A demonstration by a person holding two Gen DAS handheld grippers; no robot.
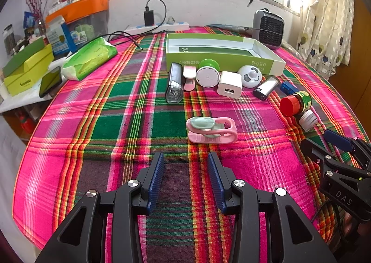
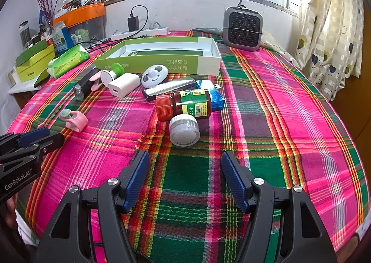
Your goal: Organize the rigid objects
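An empty green-and-white shallow box lies at the back of the plaid table. Along its front sit a clear-ended dark light, a round white piece, a white charger cube, a white panda-faced piece, a silver lighter, a blue USB stick, a brown red-capped bottle and a small white jar. A pink-and-mint clip lies just ahead of my left gripper, which is open and empty. My right gripper is open, just short of the jar.
A grey mini heater stands at the back right, and a power strip with a charger runs along the wall. Green wipes, a phone, yellow-green boxes and clutter crowd the left side. A curtain hangs at right.
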